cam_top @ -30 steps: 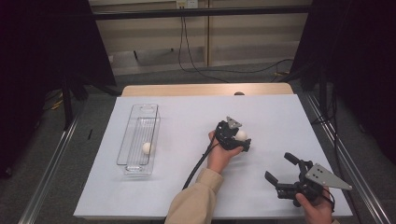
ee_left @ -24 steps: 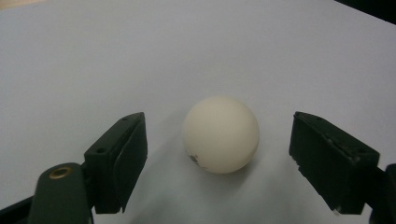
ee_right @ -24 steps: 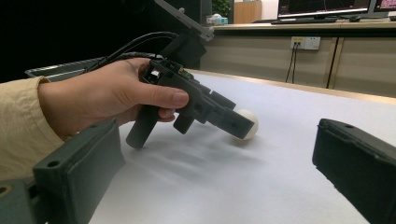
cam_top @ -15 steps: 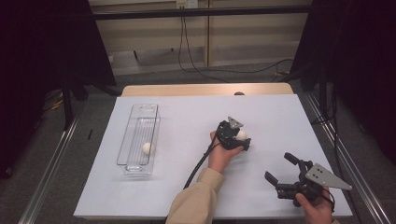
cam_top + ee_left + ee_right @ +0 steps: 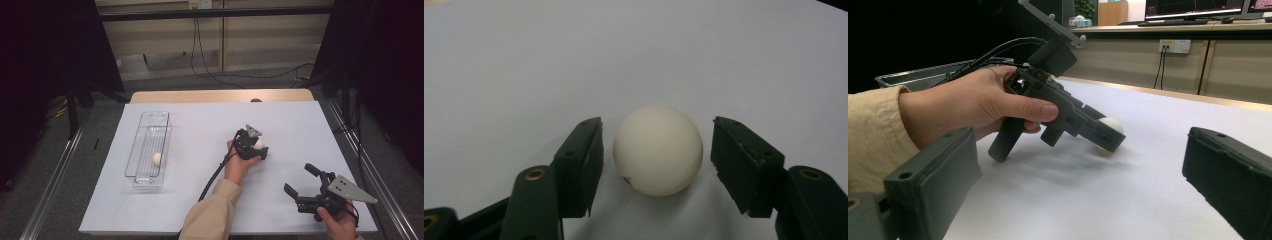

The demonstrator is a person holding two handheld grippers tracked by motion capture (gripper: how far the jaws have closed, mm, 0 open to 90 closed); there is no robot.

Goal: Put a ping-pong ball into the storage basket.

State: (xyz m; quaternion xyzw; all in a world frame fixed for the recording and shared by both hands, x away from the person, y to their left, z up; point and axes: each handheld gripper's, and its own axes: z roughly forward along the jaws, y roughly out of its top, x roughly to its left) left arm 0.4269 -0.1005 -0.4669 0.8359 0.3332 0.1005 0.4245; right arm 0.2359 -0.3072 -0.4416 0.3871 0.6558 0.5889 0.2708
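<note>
The left gripper [image 5: 657, 165] has hardly moved in the last second; its open fingers [image 5: 579, 165] still bracket the small white ball [image 5: 658, 150] on the white desk [image 5: 524, 60] without touching it. Closing should come next. The right gripper [image 5: 306, 186] waits open, empty.

L claw [image 5: 656, 165] jaws apart, low; R claw [image 5: 306, 186] open, off to side.

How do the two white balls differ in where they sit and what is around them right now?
The ball by the left gripper rests on the bare white table; the ball in the clear bin lies inside the bin. The first sits between the left gripper's open jaws, with gaps on both sides; nothing is near the second. The right gripper is apart from both. Both are plain, round and off-white.
</note>
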